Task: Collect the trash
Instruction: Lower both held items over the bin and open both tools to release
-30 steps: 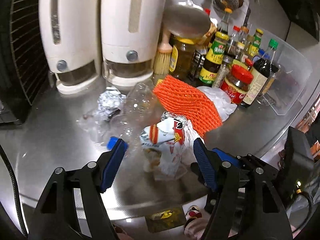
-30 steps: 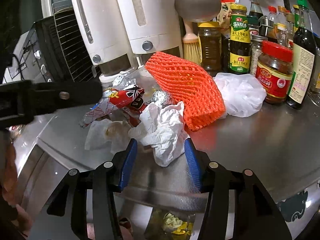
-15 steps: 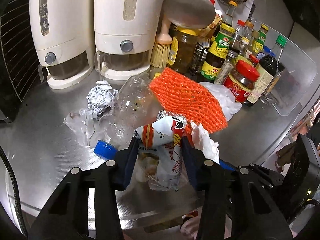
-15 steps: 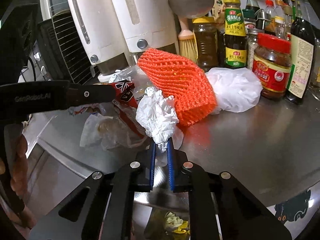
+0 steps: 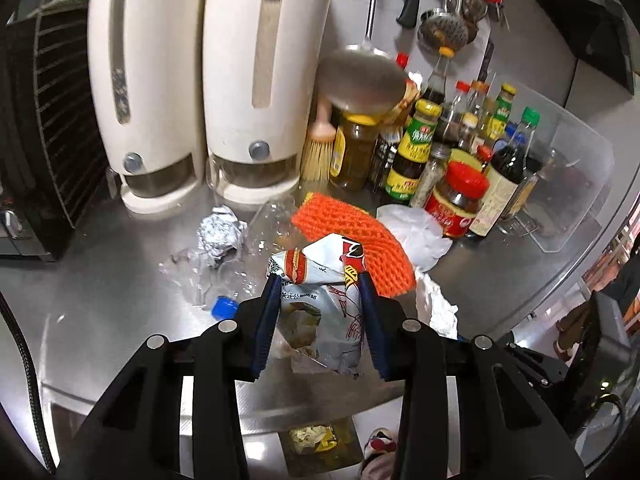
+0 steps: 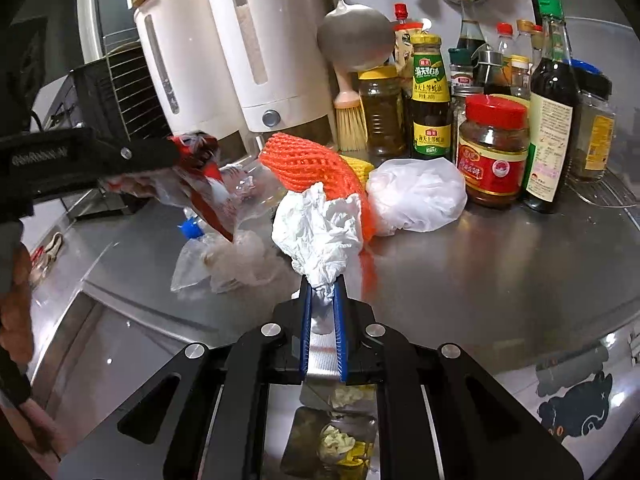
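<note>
Bright indoor light, glare on steel counter point(image 5: 100, 300), fisheye-bent dark edges, snack wrapper point(image 6: 200, 168) perhaps motion-blurred

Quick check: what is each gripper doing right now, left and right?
Left gripper: jaws have just been closing, shut on the snack bag.
Right gripper: shut on the crumpled white tissue.

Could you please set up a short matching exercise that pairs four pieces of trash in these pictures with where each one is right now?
Things:
1. snack wrapper
2. crumpled tissue
3. foil ball
4. orange foam net

Places:
A. lying on the counter in front of the white dispensers
B. pinched in the right claw
C. lying on the counter beside the white plastic bag
D. gripped in the left claw

Pairs: 1-D, 2-B, 3-A, 4-C
</note>
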Demonstrator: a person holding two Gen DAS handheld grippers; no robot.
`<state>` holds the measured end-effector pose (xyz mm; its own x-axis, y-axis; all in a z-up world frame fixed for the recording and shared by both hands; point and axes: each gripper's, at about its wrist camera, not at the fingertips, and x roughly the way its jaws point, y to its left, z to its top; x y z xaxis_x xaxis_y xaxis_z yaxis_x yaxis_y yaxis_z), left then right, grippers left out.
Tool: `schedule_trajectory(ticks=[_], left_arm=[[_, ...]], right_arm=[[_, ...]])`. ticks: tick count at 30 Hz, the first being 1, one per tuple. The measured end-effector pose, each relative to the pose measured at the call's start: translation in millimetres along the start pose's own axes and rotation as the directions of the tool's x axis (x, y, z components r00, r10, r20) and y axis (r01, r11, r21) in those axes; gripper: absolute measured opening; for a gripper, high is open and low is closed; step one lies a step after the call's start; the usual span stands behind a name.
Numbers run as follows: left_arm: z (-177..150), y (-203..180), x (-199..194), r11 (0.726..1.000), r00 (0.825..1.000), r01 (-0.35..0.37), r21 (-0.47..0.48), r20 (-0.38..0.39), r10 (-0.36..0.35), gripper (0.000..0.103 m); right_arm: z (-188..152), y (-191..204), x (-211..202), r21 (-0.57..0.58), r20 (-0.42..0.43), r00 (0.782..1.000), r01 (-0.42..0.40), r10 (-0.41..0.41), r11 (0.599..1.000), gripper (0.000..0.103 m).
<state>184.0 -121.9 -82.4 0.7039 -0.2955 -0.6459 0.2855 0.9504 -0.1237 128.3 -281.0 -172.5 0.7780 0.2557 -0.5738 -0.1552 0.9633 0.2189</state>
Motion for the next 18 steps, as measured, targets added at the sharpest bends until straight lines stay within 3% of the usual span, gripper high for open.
schedule_trajectory(ticks=[7, 18], left_arm=[[-20.3, -0.6, -52.4, 1.000, 0.999, -0.025, 0.012, 0.039, 0.024, 0.037], [-100.3, 3.5, -111.9, 0.999, 0.999, -0.033, 0.015, 0.043, 0.032, 0.037]], right_arm=[[-8.5, 16.7, -38.4, -0.029, 0.029, 1.000, 0.009, -0.008, 1.000, 0.012], [-49.6, 38.5, -92.4, -0.053, 0.032, 0.999, 0.020, -0.018, 0.998, 0.012]])
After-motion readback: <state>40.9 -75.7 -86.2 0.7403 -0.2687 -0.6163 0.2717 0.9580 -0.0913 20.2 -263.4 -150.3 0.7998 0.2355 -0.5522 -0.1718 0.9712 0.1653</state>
